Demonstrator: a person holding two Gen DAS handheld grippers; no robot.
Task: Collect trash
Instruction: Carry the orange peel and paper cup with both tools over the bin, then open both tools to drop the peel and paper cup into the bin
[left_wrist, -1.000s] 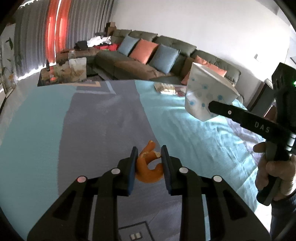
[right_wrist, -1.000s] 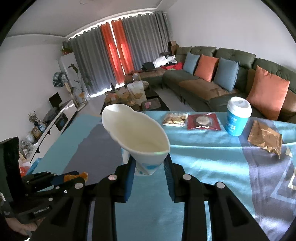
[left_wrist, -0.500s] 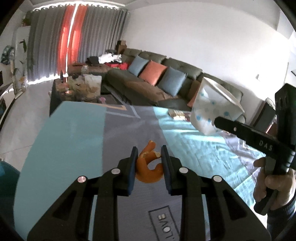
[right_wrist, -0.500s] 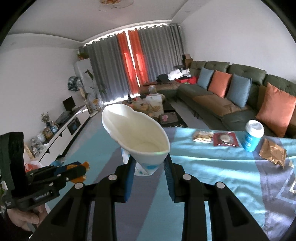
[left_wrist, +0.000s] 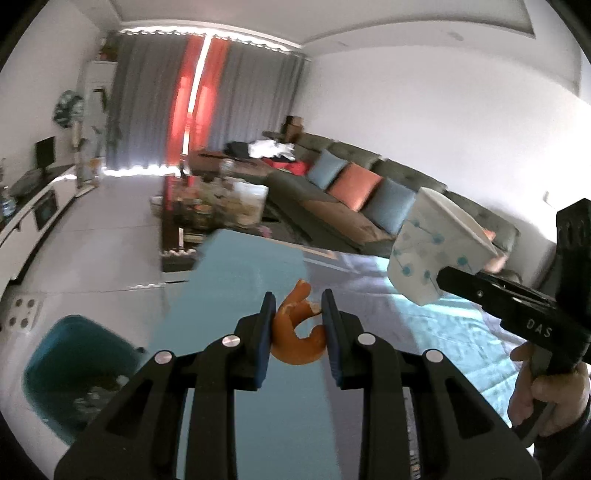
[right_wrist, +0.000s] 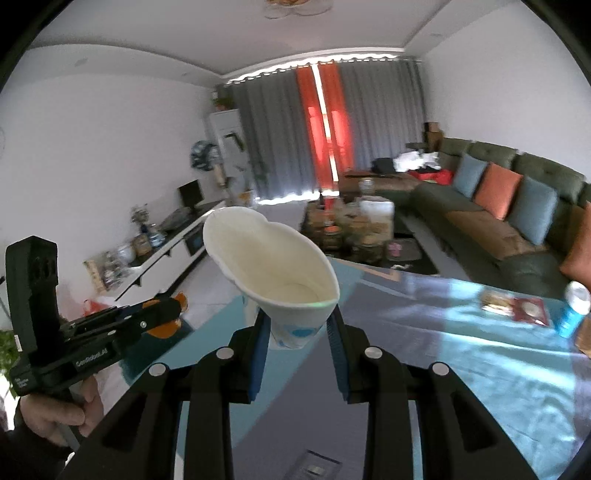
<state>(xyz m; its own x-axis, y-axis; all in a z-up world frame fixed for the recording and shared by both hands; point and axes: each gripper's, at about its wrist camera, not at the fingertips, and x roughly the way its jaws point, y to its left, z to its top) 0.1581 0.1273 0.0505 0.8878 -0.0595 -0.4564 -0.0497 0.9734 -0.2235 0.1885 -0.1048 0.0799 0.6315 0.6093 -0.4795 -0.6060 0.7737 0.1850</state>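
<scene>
- left wrist view: the left gripper (left_wrist: 298, 325) is seen narrowed onto a curl of orange peel (left_wrist: 297, 332), pinched between its blue pads above the blue tablecloth (left_wrist: 236, 266); a teal bin (left_wrist: 74, 369) with scraps inside is seen on the floor, lower left, well apart from the peel; the right gripper (left_wrist: 439, 280) is seen at the right, closed on a crushed paper cup (left_wrist: 432, 251)
- right wrist view: the paper cup (right_wrist: 275, 273) is held low on its body between the right gripper's (right_wrist: 297, 332) pads, mouth squashed to a heart shape and tilted toward the camera; the left gripper (right_wrist: 177, 306) is seen at the left with the peel (right_wrist: 164, 328) at its tip; a lidded blue cup (right_wrist: 570, 314) and a snack packet (right_wrist: 515, 308) are left on the cloth
- handling, judged: the peel is taken as light, limp and likely slippery, best pinched across its thick curl; the cup is taken as light and easily crushed, so a grip near the stiffer base is advised
</scene>
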